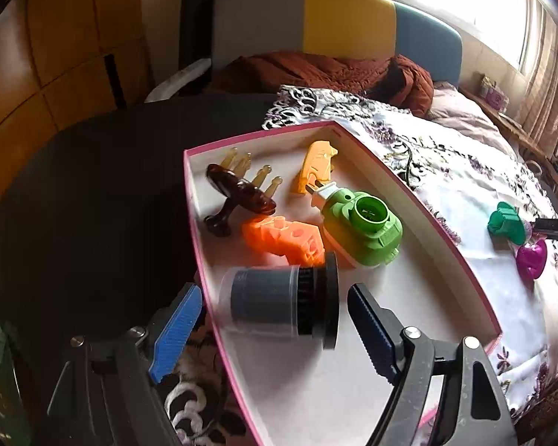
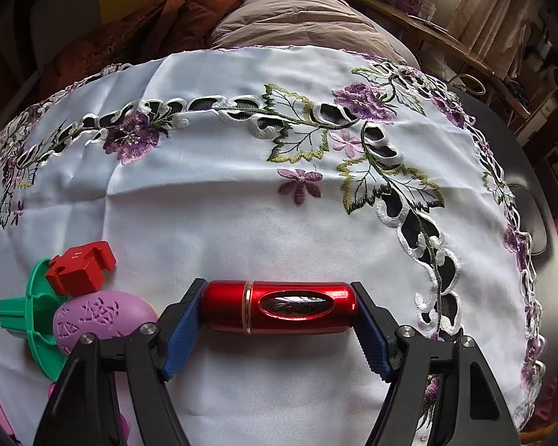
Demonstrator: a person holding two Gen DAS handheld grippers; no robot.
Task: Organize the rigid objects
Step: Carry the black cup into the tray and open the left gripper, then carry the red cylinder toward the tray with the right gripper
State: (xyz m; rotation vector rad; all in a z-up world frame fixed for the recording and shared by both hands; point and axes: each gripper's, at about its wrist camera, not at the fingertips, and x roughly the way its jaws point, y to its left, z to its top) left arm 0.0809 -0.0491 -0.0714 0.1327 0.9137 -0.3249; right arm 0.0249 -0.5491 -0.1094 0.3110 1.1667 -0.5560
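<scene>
The right gripper is clamped on a red capsule, pads on its two ends, so its long axis runs crosswise between the fingers, just above the cloth. The left gripper stands open over the pink-rimmed box, with a grey cylinder between its fingers, untouched on both sides. From the left view, the box lies to the right gripper's left, so the capsule likely has to travel leftward, its length along the bare box floor.
</scene>
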